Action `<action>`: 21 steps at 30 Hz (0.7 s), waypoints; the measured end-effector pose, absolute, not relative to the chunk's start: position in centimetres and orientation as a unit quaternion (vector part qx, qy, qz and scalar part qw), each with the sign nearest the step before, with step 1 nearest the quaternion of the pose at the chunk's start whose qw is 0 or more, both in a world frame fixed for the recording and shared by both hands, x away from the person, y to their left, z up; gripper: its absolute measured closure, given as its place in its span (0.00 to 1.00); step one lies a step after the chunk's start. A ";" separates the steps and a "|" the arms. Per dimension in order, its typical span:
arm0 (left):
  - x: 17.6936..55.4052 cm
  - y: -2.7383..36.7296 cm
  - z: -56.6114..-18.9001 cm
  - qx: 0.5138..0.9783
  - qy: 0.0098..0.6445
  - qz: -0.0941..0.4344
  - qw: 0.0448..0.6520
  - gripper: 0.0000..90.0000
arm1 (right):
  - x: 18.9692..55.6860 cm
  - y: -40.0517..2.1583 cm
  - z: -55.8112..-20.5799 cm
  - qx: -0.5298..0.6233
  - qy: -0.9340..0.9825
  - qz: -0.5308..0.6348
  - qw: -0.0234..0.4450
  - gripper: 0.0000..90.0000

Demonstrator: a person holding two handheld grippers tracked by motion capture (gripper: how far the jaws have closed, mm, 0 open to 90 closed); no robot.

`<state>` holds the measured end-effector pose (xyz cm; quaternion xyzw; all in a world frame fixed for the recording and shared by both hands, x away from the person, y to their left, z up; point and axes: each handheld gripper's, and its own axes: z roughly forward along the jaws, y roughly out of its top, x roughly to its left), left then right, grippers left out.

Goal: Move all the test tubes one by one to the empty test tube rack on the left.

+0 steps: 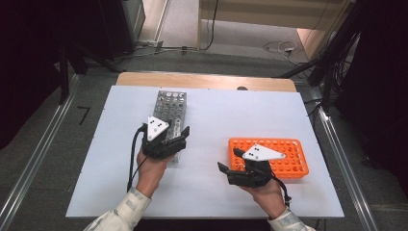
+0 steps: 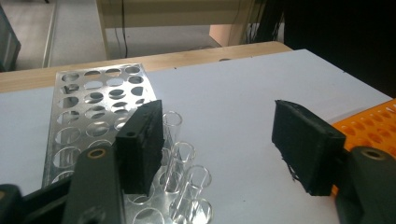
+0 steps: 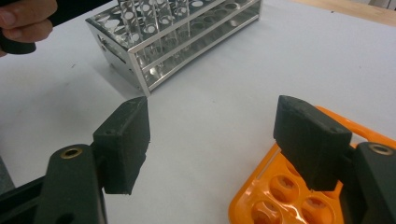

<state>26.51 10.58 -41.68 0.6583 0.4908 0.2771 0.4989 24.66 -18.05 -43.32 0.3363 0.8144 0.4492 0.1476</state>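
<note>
Clear glass tubes (image 2: pixel 184 170), upright, metal rack (image 2: pixel 93 112)

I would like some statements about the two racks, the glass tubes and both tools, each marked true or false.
1. Clear glass tubes stand in the metal rack. True.
2. The left tool is clamped on a tube. False: its jaws stand apart, with nothing between them.
3. The orange rack lies at the right side of the white table. True.
4. The orange rack is full of tubes. False: the holes that show are empty.
5. The right tool is open. True.
</note>
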 end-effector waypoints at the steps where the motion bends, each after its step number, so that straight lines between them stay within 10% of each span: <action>1: 26.3 10.7 -41.6 0.658 0.491 0.277 0.499 0.33 | 24.5 -18.2 -43.3 0.337 0.815 0.448 0.148 0.29; 21: 24.6 13.6 -42.8 0.637 0.519 0.287 0.493 0.26 | 23.0 -24.4 -42.7 0.383 0.781 0.458 0.182 0.30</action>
